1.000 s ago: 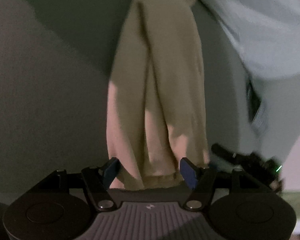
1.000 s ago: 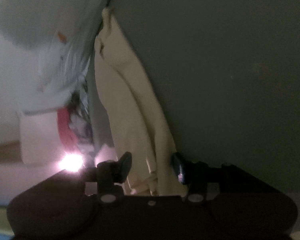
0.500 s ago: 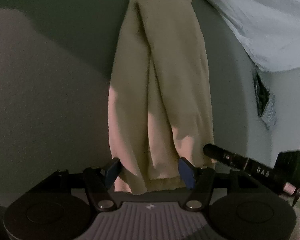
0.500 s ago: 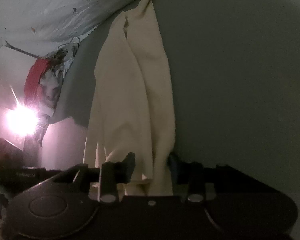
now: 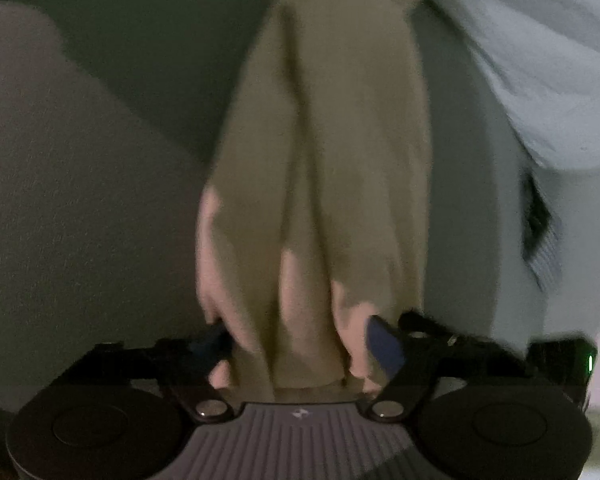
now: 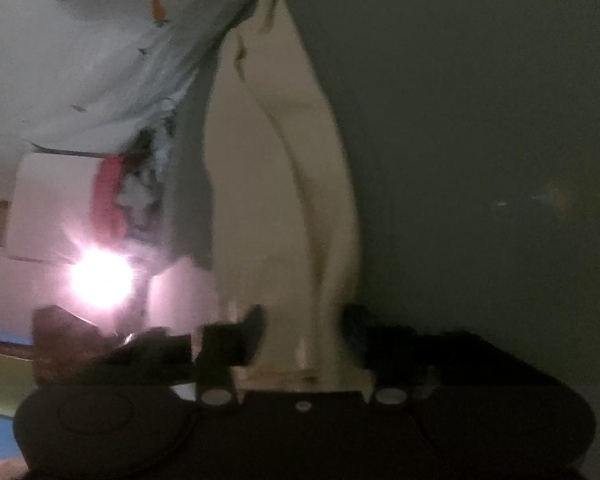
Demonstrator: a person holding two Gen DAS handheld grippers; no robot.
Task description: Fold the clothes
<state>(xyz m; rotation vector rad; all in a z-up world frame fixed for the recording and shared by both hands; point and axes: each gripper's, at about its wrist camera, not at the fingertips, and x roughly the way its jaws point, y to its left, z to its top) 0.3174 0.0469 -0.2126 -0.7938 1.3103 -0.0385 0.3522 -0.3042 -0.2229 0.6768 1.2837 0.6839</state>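
The matte black two-finger left gripper (image 5: 300, 342) shows blue finger pads (image 5: 384, 344), silver pivot screws and a ribbed grey centre plate with a small logo, while the similar black right gripper (image 6: 302, 326) shows two pale round screws.

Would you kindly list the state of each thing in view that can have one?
beige garment: bunched lengthwise, one end between each gripper's fingers.
left gripper: jaws closing around the bunched end.
right gripper: jaws closing around the other end.
light blue cloth: spread loosely beside the garment.
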